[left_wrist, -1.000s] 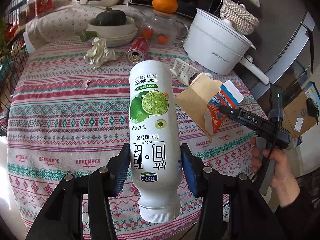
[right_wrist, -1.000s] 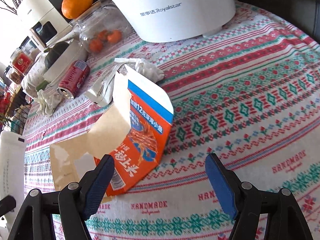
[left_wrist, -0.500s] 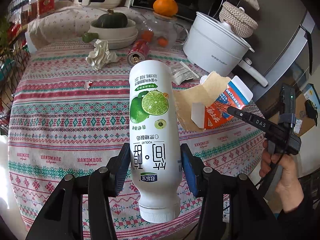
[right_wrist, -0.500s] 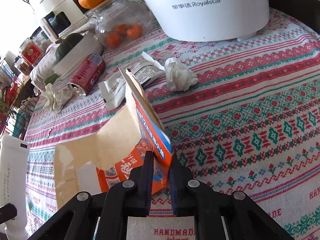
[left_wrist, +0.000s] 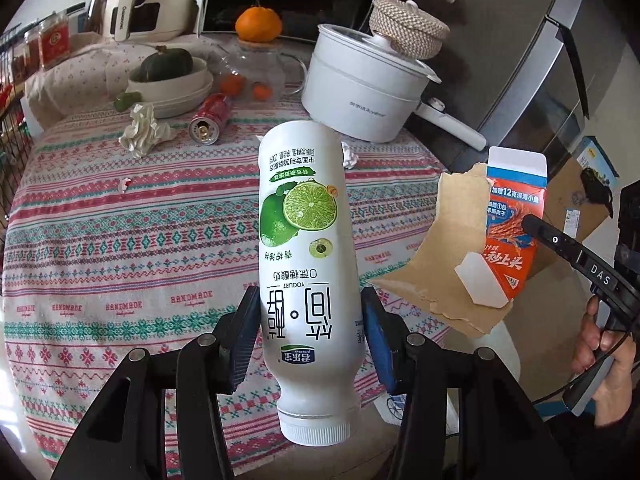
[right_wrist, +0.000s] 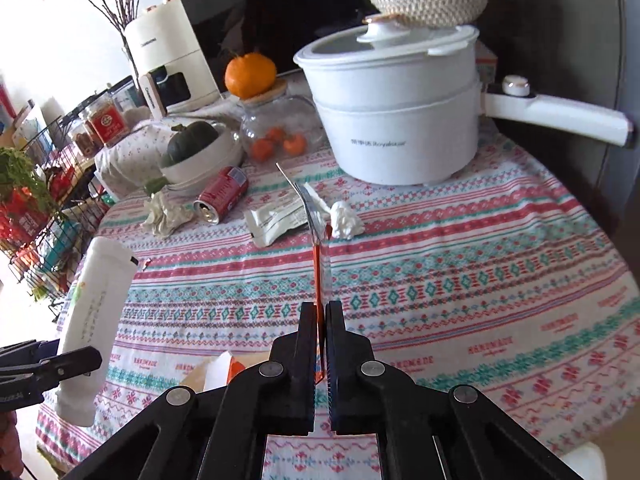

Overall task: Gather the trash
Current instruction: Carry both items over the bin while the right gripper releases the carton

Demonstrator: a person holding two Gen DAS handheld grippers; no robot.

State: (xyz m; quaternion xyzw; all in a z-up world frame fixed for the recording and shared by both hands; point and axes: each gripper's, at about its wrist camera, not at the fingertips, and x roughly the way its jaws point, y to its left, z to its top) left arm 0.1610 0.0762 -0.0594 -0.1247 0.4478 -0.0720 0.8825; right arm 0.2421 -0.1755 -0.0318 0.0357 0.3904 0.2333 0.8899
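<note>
Round table [right_wrist: 460, 264] under a striped patterned cloth, kitchen appliances behind it. Still lying on the cloth: red can [right_wrist: 221, 195], crumpled tissue [right_wrist: 165, 216], foil wrapper [right_wrist: 276, 222], small white wad [right_wrist: 346, 220]. White electric pot [right_wrist: 394, 120] and glass jar [right_wrist: 280, 128] crowd the far side. Left claw [left_wrist: 308, 332] pinches the yogurt bottle [left_wrist: 306, 240], cap down, off the table. Right claw [right_wrist: 320, 320], just closed, clamps the torn orange carton [left_wrist: 508, 232], lifted clear.

White yogurt bottle [left_wrist: 306, 248] with green lime print; orange-blue carton [left_wrist: 510, 232], brown torn inside, at 3 o'clock; tablecloth [left_wrist: 140, 240] striped red, teal, white; red can [left_wrist: 210, 118] at 11 o'clock; white pot [left_wrist: 360, 92].
</note>
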